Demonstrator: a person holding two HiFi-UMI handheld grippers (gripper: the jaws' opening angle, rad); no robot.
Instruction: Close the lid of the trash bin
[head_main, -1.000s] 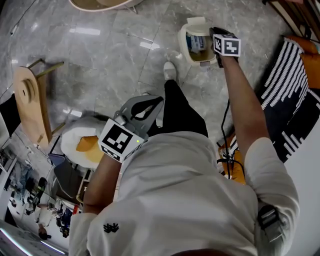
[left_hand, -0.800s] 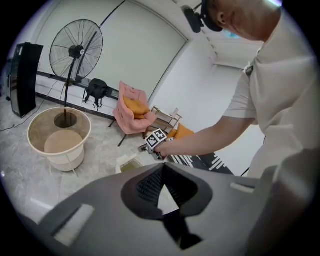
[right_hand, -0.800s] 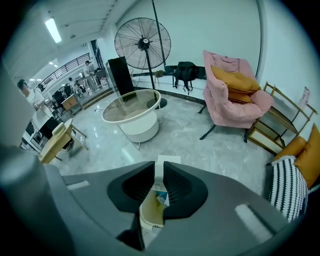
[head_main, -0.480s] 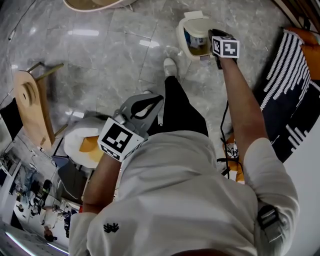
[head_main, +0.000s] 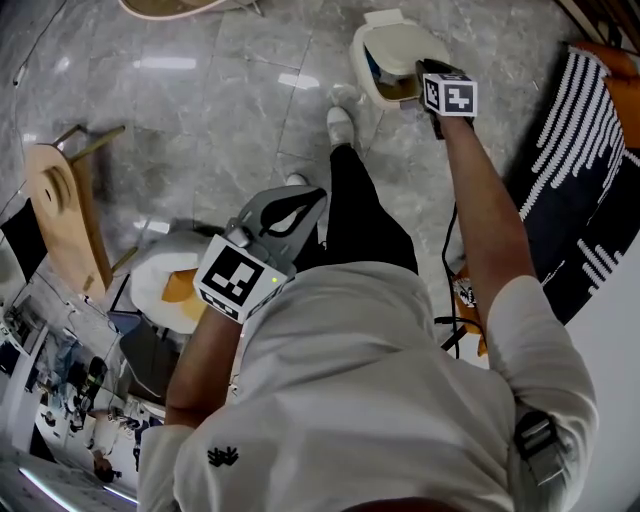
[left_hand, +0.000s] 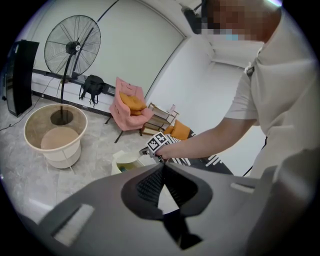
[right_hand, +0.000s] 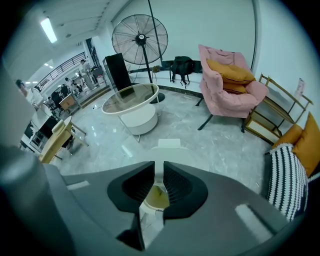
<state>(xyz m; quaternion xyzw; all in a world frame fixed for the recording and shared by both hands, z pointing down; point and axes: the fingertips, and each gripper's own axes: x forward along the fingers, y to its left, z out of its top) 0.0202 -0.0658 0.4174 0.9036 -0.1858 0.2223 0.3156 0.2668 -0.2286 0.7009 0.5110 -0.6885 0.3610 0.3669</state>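
Surface notes, colour only.

- Polished marble floor (head_main: 200, 90): grey, with pale veining and white glare patches.
- Cream plastic trash bin (head_main: 365, 68) with cream lid (head_main: 402, 45); a yellow-brown interior is seen under the lid.
- Left gripper (left_hand: 162, 167) and right gripper (right_hand: 159, 180): grey shells, with black ribbed pads on the jaws. Black-and-white square markers are carried on each cube.
- Person's clothing: white shirt (head_main: 400, 400), black trousers (head_main: 365, 225), white shoe (head_main: 341, 125).
- Striped fabric (head_main: 565, 160): black ground with white bars.
- Upholstered armchair (right_hand: 225, 97): pink, with a mustard cushion (right_hand: 227, 71).
- Pedestal fan (right_hand: 140, 39): black.
- Wooden chair (head_main: 60, 200): pale tan.
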